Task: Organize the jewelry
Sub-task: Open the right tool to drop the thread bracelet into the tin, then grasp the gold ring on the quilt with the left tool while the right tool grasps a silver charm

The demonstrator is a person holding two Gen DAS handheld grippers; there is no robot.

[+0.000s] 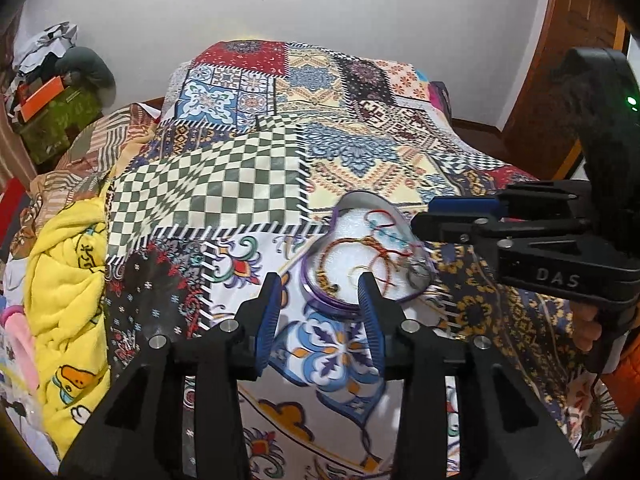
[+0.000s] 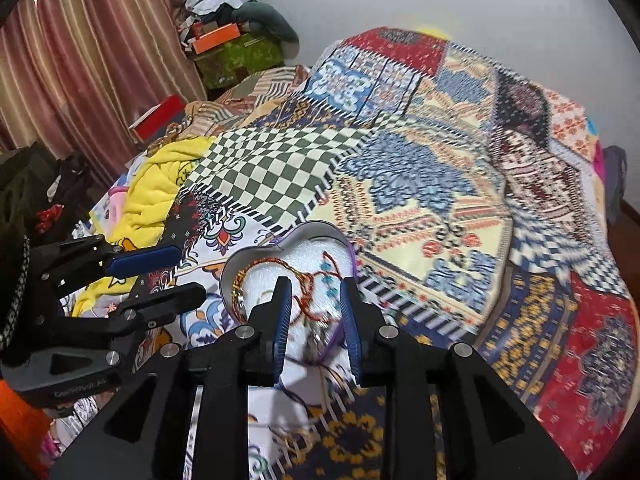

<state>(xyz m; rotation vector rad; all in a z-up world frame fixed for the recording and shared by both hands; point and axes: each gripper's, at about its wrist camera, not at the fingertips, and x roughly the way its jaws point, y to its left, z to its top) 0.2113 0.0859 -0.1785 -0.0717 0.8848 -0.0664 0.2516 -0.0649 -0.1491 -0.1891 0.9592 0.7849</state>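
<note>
Hand-held gripper [image 2: 314, 312] over tin [image 2: 256, 248] rim (fingers apart)

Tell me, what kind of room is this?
Probably a bedroom. A patchwork quilt covers what looks like a bed, curtains hang by the wall, and a yellow blanket lies bunched beside it.
</note>
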